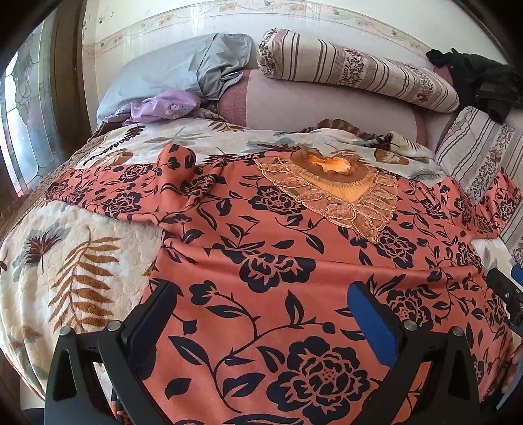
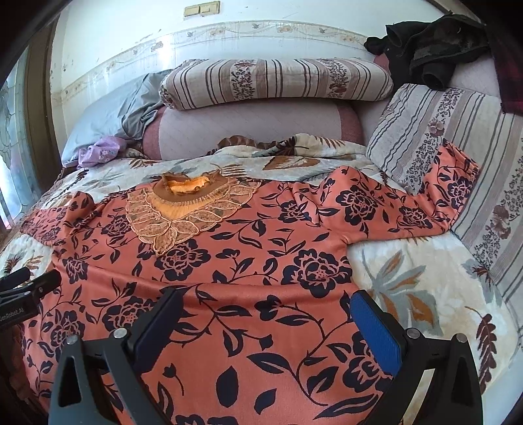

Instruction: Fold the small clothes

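Orange floral top [image 1: 268, 261] lying spread face-up on the bed [image 1: 81, 261], unfolded.
Left gripper [image 1: 261, 314] and right gripper [image 2: 266, 323] are hovering wide apart over its near hem; next, probably, pinching a sleeve.

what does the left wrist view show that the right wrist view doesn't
Only the left wrist view shows the orange floral top's left sleeve laid out in full towards the window, and the right gripper at its edge.

Only the right wrist view shows the beige wall switch plates, the top's right sleeve climbing the striped cushion, and the left gripper.

Both show the orange floral top, its lace collar, the leaf-print blanket and the striped bolster pillow.
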`<state>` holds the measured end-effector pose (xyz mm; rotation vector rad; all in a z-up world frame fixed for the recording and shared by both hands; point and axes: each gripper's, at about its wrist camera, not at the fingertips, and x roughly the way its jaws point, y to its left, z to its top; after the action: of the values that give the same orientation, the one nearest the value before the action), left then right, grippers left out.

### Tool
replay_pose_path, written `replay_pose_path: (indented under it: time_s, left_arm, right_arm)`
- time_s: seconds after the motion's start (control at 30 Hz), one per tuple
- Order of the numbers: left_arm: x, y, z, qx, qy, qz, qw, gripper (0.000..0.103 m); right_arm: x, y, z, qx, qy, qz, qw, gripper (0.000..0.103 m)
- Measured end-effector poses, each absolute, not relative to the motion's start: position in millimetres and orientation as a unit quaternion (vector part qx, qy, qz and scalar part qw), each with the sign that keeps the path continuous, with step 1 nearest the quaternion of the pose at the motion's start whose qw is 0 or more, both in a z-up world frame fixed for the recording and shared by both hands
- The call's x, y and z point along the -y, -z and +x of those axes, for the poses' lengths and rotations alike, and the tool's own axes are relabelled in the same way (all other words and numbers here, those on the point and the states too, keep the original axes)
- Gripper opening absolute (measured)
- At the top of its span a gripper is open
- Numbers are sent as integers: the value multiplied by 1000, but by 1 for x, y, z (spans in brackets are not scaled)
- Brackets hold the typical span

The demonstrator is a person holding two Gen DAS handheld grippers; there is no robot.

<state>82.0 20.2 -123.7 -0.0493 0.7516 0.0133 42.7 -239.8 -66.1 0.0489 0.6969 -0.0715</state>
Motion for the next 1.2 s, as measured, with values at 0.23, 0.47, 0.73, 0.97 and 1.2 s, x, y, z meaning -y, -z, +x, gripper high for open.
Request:
replay_pose_path:
  time_s: [0.23, 0.47, 0.73, 0.97, 1.2]
  left_arm:
    - [-22, 124, 83, -365, -7, -30, 930, 103]
    - [-23, 126, 83, -363, -11, -27, 931, 103]
    - [-20, 128, 80, -360, -14, -13, 933, 103]
    - [-19, 127, 79, -359, -13, -11, 933, 103]
    - [-23, 122, 79, -350, -16, -16, 936, 103]
  right_arm:
    - [238, 67, 43, -342, 38, 17, 939, 103]
    - [239, 67, 43, -343, 38, 19, 938, 103]
    - [241, 66, 43, -343, 35, 25, 938, 103]
    - [242, 66, 44, -344, 34, 28, 938, 103]
    - [249, 56, 38, -333, 29, 48, 941, 103]
